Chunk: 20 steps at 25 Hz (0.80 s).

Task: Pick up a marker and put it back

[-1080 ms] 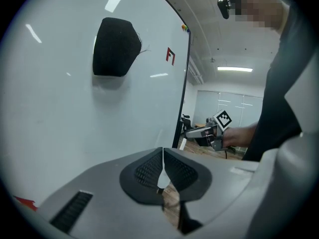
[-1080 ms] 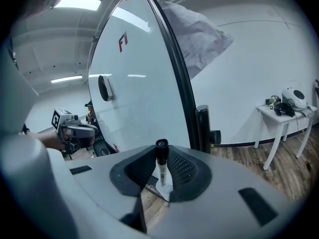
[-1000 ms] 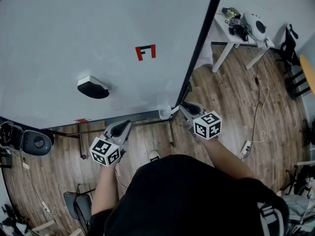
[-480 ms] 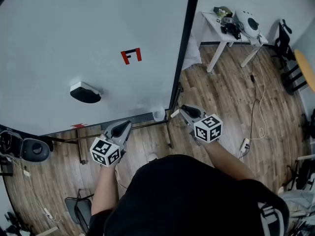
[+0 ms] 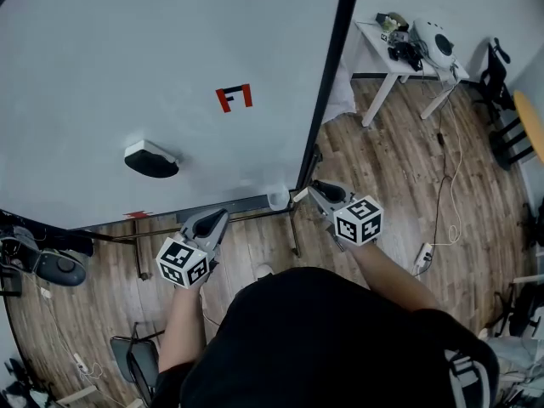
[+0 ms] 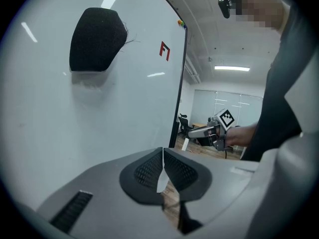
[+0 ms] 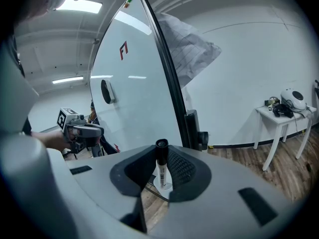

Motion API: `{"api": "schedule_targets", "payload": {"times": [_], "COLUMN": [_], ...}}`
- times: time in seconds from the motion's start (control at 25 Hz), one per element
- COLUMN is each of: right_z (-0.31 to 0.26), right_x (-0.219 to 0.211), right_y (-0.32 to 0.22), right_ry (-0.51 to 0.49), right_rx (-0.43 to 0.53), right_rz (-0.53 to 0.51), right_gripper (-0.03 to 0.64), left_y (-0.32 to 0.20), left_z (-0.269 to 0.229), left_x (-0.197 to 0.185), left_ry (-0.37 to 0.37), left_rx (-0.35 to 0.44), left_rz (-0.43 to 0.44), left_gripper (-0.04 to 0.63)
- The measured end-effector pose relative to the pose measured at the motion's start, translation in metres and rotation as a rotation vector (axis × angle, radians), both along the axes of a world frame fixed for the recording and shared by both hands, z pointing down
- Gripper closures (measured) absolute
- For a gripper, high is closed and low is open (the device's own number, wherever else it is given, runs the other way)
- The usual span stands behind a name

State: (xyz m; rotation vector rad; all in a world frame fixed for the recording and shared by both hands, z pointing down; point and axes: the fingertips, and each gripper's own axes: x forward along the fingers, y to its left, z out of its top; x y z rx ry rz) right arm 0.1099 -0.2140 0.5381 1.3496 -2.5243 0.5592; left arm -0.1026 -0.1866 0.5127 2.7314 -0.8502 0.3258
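White marker [image 7: 161, 163], black cap, upright between fingers [image 7: 181, 168]

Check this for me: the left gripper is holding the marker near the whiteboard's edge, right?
No. The right gripper holds the marker, as the right gripper view shows; the left gripper is shut on nothing. The rest stands: it is near the edge of the whiteboard.

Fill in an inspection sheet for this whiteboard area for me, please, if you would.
Surface: whiteboard upright, mostly blank; one red and black mark.
Job's things: marker upright between the jaws of the right gripper; cup at the board's lower edge, near that gripper.
Clutter: eraser stuck on the board.
Grippers: left gripper shut, empty; right gripper shut on the marker.
Cables: white cable and power strip on the wooden floor.
Surroundings: white table with gear by the wall.
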Motion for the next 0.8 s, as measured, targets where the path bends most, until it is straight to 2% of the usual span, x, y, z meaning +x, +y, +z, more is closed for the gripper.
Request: {"api": "schedule_targets", "payload": {"times": [0.8], "right_z": [0.081], "right_x": [-0.054], "right_y": [-0.047], "right_ry": [0.06], "right_rx": [-0.072], "right_rz": [-0.106], "right_gripper": [0.555], "left_y": [-0.02], "left_z": [0.019], "left_x": [-0.042], "left_ry": [0.0], "left_rx": [-0.044], "left_rz": [-0.081], "left_gripper": [0.577]}}
